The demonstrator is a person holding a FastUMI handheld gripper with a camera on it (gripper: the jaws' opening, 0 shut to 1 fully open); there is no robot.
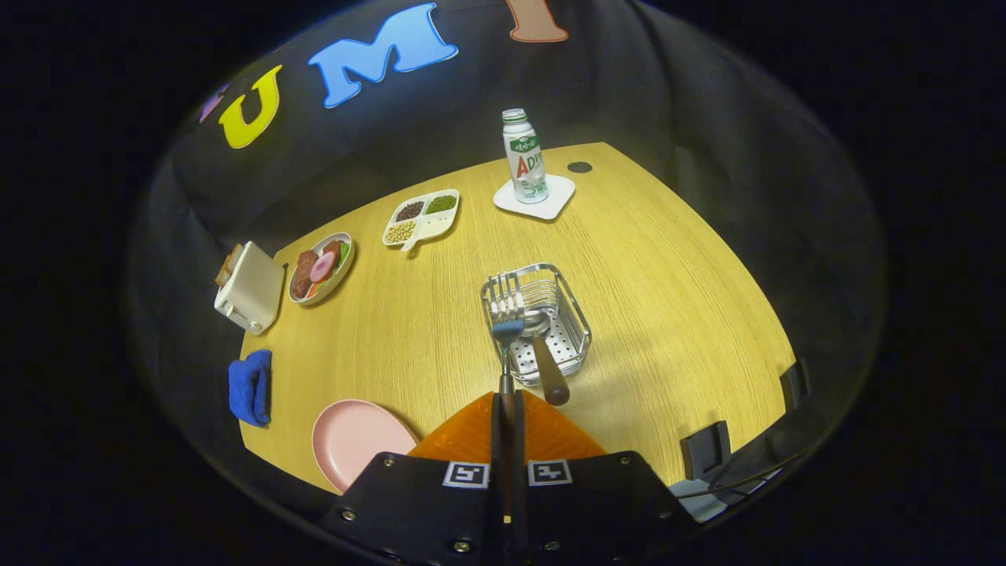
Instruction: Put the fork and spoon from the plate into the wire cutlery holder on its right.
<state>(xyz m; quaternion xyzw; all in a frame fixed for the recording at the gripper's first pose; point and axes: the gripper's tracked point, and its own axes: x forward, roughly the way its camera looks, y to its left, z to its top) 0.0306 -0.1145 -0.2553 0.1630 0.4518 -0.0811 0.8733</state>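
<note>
Gripper [507, 409] at frame bottom clamped fork [507, 330] by its handle, tines up over wire cutlery holder [538, 318] at centre. Stiff, light, slippery metal; spoon [544, 354] already inside.

Bare tabletop [668, 314] lies open right of and beyond the wire cutlery holder [550, 314], whose opening is partly taken by the leaning spoon [546, 365]; the gripper [507, 409], fingers clamped on the fork [507, 322], hangs over its near rim, the pink plate [354, 436] to the left.
</note>
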